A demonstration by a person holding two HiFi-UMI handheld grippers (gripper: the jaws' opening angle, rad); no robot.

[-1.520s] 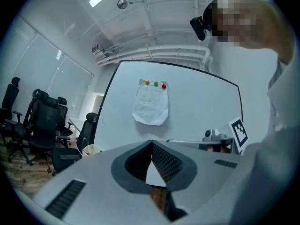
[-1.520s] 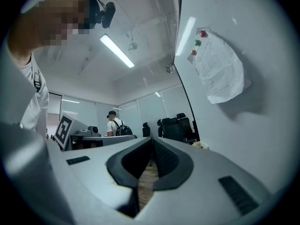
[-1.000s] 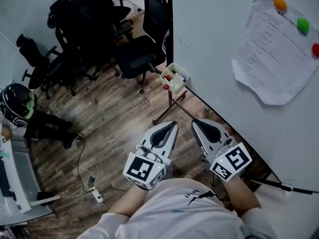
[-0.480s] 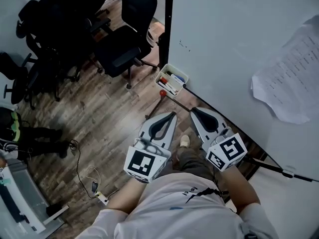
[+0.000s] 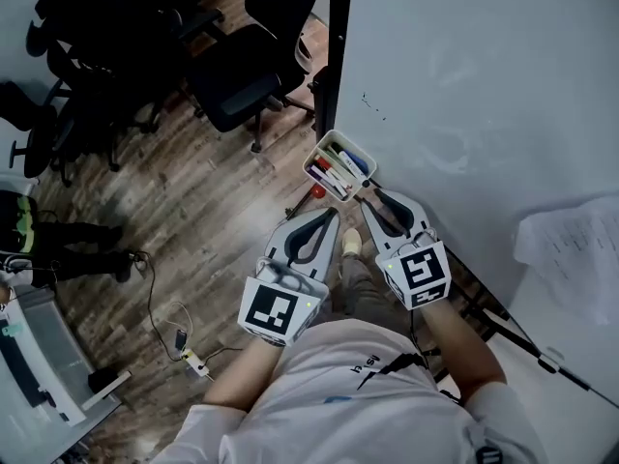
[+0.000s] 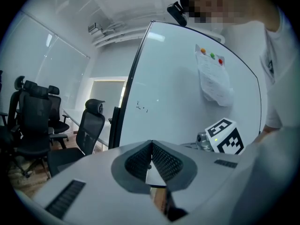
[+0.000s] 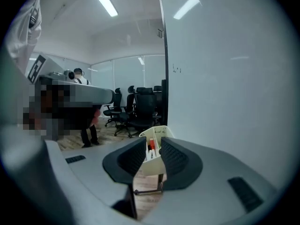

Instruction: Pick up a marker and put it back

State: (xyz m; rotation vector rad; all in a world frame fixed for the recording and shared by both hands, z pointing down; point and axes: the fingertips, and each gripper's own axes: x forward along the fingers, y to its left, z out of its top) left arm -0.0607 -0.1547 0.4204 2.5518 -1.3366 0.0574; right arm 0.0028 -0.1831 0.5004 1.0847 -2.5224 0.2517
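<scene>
A white marker tray (image 5: 354,183) hangs at the whiteboard's (image 5: 464,95) lower left corner and holds several markers (image 5: 329,171) in red, blue and black. My right gripper (image 5: 375,199) is just below the tray and points at it, empty. In the right gripper view the tray (image 7: 157,131) shows through the narrow gap between the jaws of the right gripper (image 7: 151,143), which stand slightly open. My left gripper (image 5: 332,217) hangs beside it over the floor, shut and empty. In the left gripper view the pads of the left gripper (image 6: 151,145) meet at the tip.
Black office chairs (image 5: 242,75) crowd the floor at the upper left. A sheet of paper (image 5: 571,249) is stuck on the board at the right. A power strip with its cable (image 5: 193,361) lies on the wooden floor. The board's stand leg (image 5: 522,346) runs at the lower right.
The head view has swung down and closer: the tray now lies right above the right gripper's tips, and the paper has slid to the lower right. Both grippers stay side by side.
</scene>
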